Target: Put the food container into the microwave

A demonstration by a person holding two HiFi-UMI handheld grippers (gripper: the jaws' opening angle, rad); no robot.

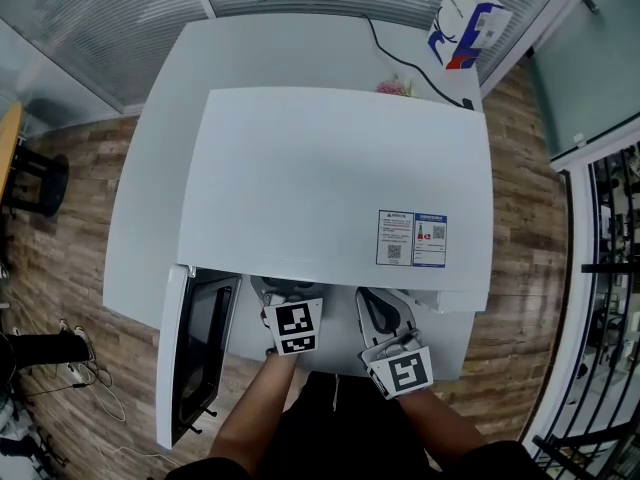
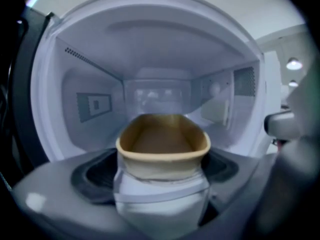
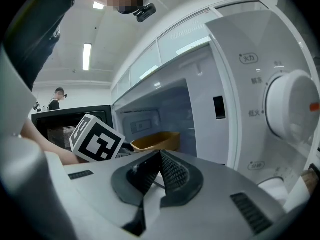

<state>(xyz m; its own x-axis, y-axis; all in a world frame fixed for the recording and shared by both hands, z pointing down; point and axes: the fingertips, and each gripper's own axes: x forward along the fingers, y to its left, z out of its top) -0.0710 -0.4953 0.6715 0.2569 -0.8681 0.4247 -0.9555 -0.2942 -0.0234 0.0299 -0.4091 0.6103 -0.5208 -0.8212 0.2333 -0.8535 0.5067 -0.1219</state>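
Closest to the head camera, the left gripper (image 1: 292, 313) and the right gripper (image 1: 390, 343) point in at the front of the microwave (image 1: 340, 178), which stands on a white surface (image 1: 290, 48). The microwave's door (image 1: 195, 343) is swung wide open on its left side.

The left gripper's own view looks straight into the microwave's cavity. Its jaws are clamped on the near end of the food container (image 2: 162, 144), a tan, open-topped tub that looks empty. The tub is level and reaches into the mouth of the cavity, roughly midway between the microwave's side walls. Whether its base touches the microwave's floor cannot be told from here.

The right gripper's jaws are pressed together with nothing between them. It sits outside the microwave, in front of the control panel and left of the dial (image 3: 292, 109). From there the tub shows inside the opening, beyond the left gripper's marker cube (image 3: 97, 139).

My reading is that the placing step is in hand and nearly done: the tub is in the opening but not yet released.

The next move probably calls for:
- carrying the tub a little deeper and setting it flat on the microwave's floor;
- parting the left jaws;
- drawing the left gripper straight back out of the microwave without dragging the tub along.
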